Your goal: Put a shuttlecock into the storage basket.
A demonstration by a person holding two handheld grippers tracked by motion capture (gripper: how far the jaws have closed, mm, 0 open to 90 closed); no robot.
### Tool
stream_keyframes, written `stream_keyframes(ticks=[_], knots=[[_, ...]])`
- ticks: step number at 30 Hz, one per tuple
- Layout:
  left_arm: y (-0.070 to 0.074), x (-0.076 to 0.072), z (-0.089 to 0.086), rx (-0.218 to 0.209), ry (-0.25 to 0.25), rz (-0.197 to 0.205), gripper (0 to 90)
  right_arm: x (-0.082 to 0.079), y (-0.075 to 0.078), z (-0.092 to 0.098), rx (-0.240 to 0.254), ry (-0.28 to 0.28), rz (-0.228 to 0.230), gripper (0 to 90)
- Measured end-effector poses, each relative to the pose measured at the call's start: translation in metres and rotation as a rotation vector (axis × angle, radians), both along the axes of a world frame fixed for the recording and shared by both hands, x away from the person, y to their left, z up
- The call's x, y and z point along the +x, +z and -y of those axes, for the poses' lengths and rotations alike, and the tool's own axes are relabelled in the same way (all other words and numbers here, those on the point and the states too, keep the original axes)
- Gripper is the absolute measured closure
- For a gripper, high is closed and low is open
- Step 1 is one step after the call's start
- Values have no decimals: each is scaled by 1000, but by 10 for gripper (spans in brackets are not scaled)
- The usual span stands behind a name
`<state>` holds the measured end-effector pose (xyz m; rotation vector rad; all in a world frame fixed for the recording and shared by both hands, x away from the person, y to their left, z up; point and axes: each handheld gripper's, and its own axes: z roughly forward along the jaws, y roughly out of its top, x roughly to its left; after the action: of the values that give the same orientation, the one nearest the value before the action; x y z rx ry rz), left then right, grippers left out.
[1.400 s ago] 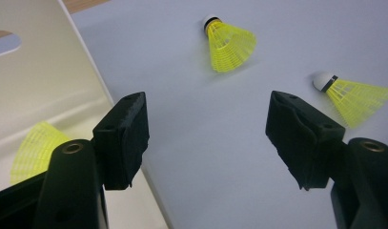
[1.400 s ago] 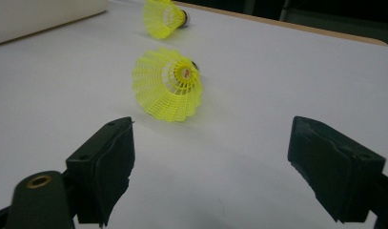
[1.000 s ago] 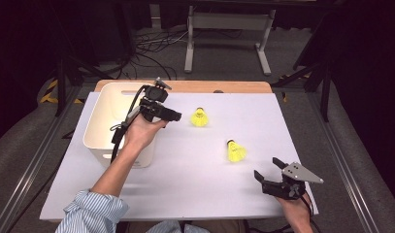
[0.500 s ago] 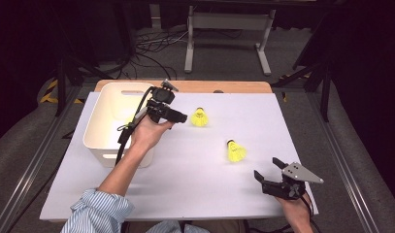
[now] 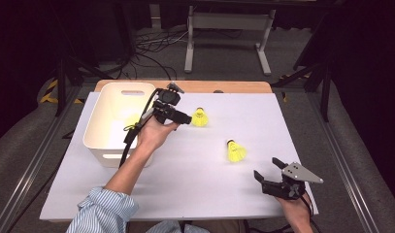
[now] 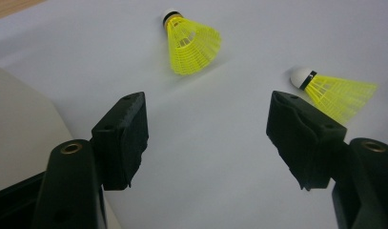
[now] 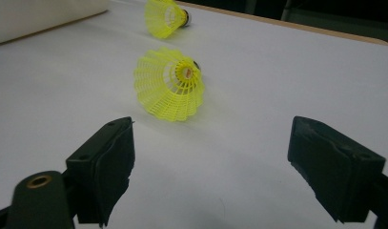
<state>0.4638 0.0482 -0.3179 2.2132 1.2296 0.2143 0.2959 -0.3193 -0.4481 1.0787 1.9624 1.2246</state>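
Beside the white bin (image 5: 105,138), left claw (image 5: 188,119) released near a yellow shuttlecock (image 5: 200,117); right claw (image 5: 268,171) released too.

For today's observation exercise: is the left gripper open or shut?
Open. The left gripper shows bare white table between its jaws, and both shuttlecocks lie beyond it.

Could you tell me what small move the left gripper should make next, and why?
Probably ease the left gripper forward and down onto the nearer shuttlecock. Its jaws stand open and empty just short of it, beside the white bin. The other shuttlecock lies closer to the right gripper, which rests open.
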Motion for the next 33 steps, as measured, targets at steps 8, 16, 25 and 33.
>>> stream_keyframes(ticks=[8,16,25,33], knots=[[-7,4,8,5,-4,-19,313,0,0,0,0,-1,-1,166],[-15,9,13,14,4,-28,319,0,0,0,0,1,-1,166],[-25,16,19,16,11,-49,330,0,0,0,1,0,-2,166],[-32,22,22,25,14,-62,331,0,0,1,3,0,-2,166]])
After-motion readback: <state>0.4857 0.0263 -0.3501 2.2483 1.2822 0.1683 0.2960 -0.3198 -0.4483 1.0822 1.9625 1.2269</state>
